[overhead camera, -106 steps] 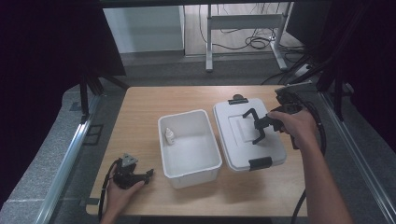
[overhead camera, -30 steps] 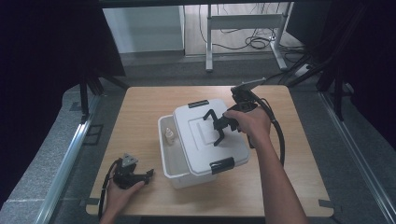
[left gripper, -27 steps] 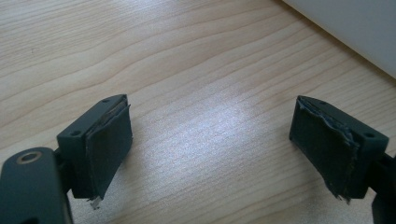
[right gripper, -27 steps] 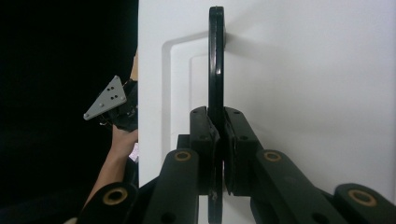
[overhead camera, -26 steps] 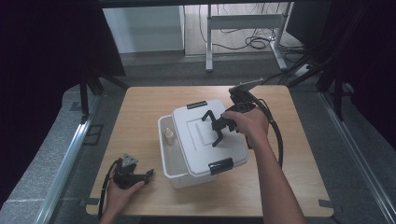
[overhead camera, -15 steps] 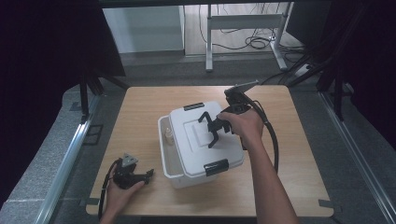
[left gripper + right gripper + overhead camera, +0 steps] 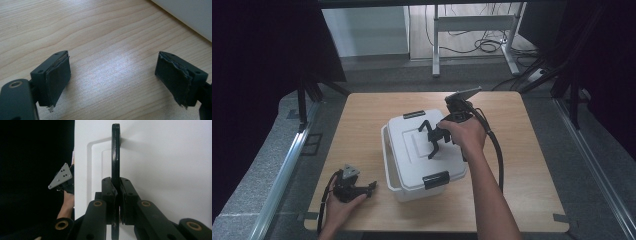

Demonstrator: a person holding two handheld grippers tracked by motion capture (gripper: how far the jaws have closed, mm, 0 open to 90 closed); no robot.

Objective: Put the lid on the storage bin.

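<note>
Dark curtains close in on both sides of a pale wooden table (image 7: 362, 115), with grey floor and loose cables beyond its far edge. At the near left corner the person's left hand (image 7: 343, 205) rests on the tabletop holding the left gripper (image 7: 371, 186), which points right toward the box. In the left gripper view its two padded jaws stand wide apart over bare wood, nothing between them, and a white wall of the box crosses the upper right corner. At the middle of the table stands the white storage box (image 7: 393, 165), its near left rim showing beside the lid. The white lid (image 7: 412, 150) sits over the box, skewed and shifted a little to the right, with one black latch (image 7: 435, 180) at its near edge and another at the far edge. The lid's black handle (image 7: 115, 155) stands upright, and the right gripper (image 7: 431, 141), held in the right hand (image 7: 466, 134), is clamped tightly on it. A black cable trails from that gripper along the forearm.
</note>
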